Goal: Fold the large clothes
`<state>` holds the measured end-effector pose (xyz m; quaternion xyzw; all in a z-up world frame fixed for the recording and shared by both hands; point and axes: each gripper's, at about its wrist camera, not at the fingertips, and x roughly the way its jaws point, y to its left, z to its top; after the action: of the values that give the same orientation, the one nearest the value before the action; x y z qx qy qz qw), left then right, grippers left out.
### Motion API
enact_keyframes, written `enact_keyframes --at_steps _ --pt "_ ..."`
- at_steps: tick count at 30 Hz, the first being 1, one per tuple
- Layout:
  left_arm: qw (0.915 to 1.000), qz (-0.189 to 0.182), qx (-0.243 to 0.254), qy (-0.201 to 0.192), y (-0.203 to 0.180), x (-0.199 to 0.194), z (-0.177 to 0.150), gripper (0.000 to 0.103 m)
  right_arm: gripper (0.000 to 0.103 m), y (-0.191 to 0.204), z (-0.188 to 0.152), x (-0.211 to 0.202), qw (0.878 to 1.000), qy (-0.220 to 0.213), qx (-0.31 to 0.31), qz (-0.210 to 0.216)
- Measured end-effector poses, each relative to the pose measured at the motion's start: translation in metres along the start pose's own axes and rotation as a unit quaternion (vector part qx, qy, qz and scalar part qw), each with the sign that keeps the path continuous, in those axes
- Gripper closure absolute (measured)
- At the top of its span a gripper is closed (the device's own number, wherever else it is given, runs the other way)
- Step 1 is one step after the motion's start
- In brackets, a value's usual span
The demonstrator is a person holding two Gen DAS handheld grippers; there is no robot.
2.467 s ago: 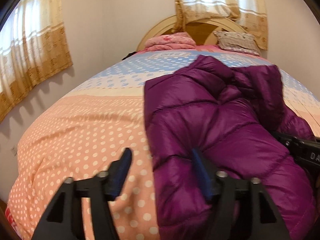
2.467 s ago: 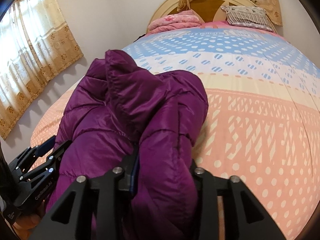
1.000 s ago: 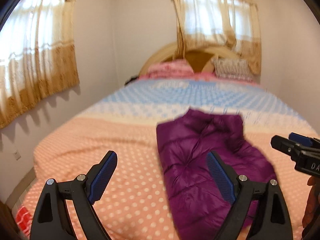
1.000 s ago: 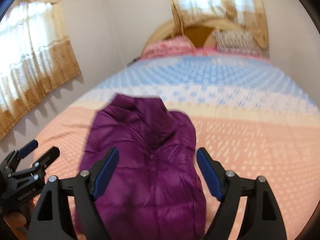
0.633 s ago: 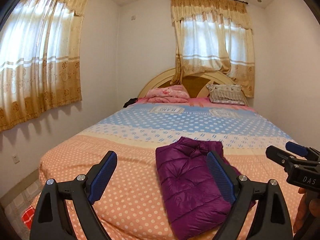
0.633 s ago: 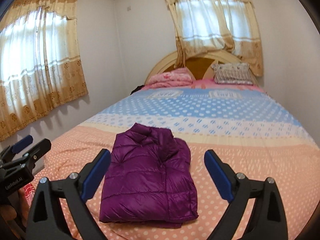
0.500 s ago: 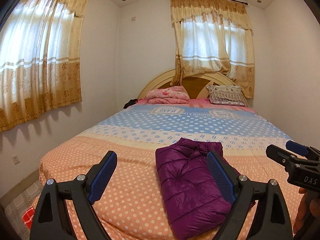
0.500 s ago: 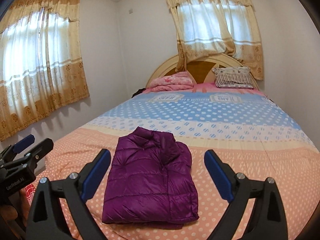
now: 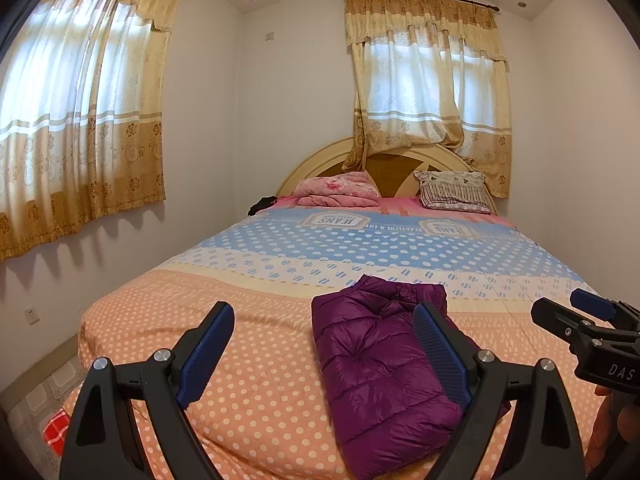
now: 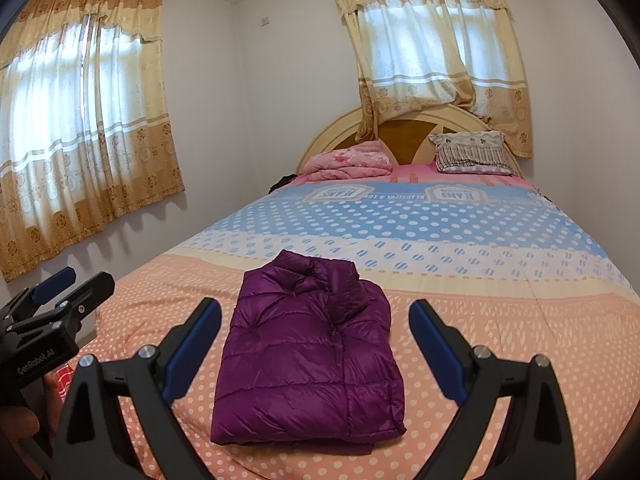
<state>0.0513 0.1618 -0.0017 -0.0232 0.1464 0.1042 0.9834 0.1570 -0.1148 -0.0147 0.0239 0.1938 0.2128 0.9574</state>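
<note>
Fold looks finished — the purple jacket (image 10: 308,356) lies as a compact rectangle near the foot of the bed (image 10: 500,320), collar end toward the pillows (image 10: 472,152). The 2 tools are well apart from it, touching nothing. The left gripper (image 9: 324,348) is wide open and empty, held level above the bed's near edge; the right gripper (image 10: 316,340) is just as wide, also empty, framing the jacket between its blue pads (image 10: 434,344). Next move (my guess) calls for little: perhaps pressing down the puffy top layer, or simply leaving it.
</note>
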Motion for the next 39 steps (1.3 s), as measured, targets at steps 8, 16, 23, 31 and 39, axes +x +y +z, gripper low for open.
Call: enact_keyframes --at_steps 8,16,23,31,39 --pt "1.0 -0.002 -0.001 0.004 -0.0024 0.001 -0.002 0.011 0.006 0.0004 -0.0006 -0.0001 1.0 0.001 0.0 0.001" --pt "1.0 -0.003 0.0 0.003 -0.0033 0.0009 -0.0024 0.011 0.005 0.003 -0.0024 -0.0008 1.0 0.001 0.001 0.001" --pt "1.0 -0.003 0.0 0.004 -0.0042 0.0007 -0.0033 0.012 0.005 0.0028 -0.0023 -0.0008 1.0 0.002 0.001 0.001" --pt "0.9999 -0.004 0.002 0.012 -0.0039 0.0029 -0.0045 0.012 0.005 0.0031 -0.0031 -0.0017 1.0 0.002 0.001 0.002" --pt "0.9999 -0.005 0.002 0.012 -0.0044 0.0027 -0.0047 0.012 0.005 0.0032 -0.0025 -0.0017 1.0 0.002 0.001 0.001"
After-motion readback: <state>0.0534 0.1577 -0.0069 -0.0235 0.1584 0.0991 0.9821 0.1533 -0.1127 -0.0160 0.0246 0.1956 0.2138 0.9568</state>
